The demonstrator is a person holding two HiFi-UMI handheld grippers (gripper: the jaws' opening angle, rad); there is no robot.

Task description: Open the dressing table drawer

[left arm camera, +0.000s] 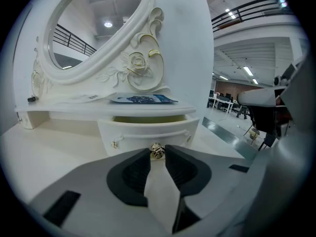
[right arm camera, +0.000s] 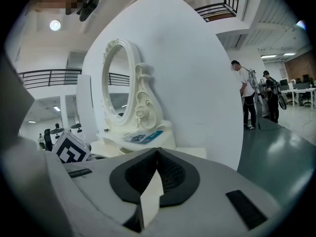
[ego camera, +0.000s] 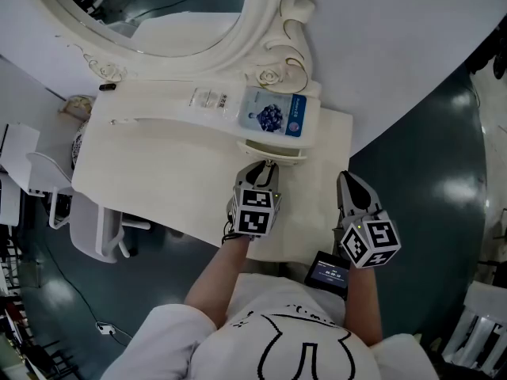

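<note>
While the left gripper [left arm camera: 158, 148] clamps the gold knob [left arm camera: 157, 153] of the ajar drawer [left arm camera: 143, 132], the right gripper [right arm camera: 157, 151] hangs closed, empty. It sits off the dressing table's [ego camera: 158, 172] front right corner.

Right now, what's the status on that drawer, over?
Left gripper, jaws clamped on small gold drawer knob. Right gripper, jaws shut, empty, off to side. Cream curved-front drawer slightly open. Nothing seen blocking it.

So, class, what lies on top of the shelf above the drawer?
A blue-printed packet and a small white item. Whatever is under the packet is covered.
</note>
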